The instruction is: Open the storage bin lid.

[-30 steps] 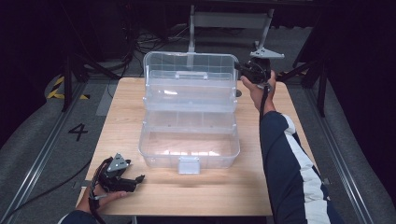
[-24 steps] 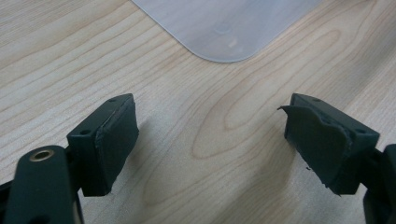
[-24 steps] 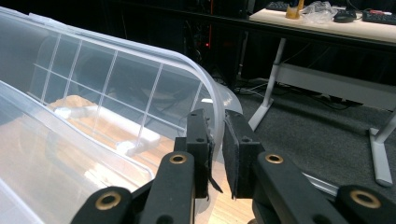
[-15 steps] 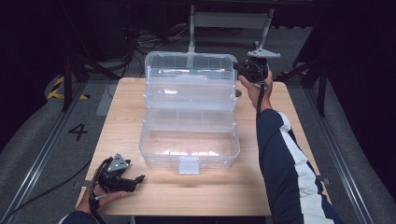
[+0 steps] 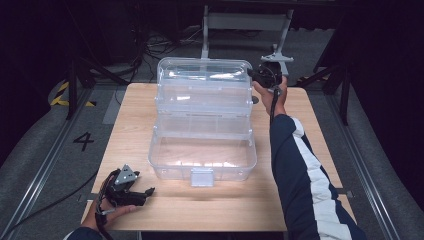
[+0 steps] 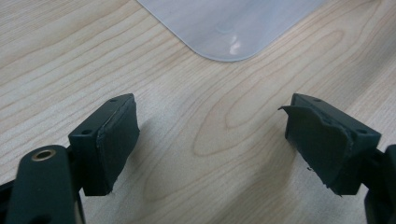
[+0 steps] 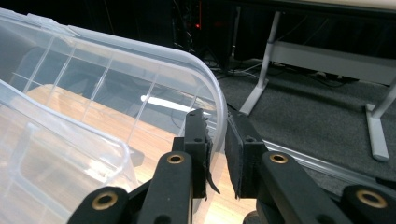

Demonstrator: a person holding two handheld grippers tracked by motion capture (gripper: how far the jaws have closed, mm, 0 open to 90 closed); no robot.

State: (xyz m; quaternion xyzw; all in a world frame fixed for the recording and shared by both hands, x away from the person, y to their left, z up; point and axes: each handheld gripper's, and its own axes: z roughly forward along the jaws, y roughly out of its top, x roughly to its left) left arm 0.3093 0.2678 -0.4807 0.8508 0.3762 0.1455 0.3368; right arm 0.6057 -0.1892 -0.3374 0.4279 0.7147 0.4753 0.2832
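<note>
The clear plastic three-tier storage box (image 5: 204, 120) stands in the middle of the light wooden tabletop (image 5: 300, 165), its tiers stepped back and its transparent hinged lid (image 5: 204, 75) raised at the far end. Over the last second the box and lid have hardly shifted, but the right claw (image 7: 215, 140) has crept a little farther out along the far right corner and is now clenched on the lid's curved rim, so I judge the lid is about to be swung. The left claw (image 6: 212, 135) has stayed resting near the tabletop's near left corner, jaws released and empty.
</note>
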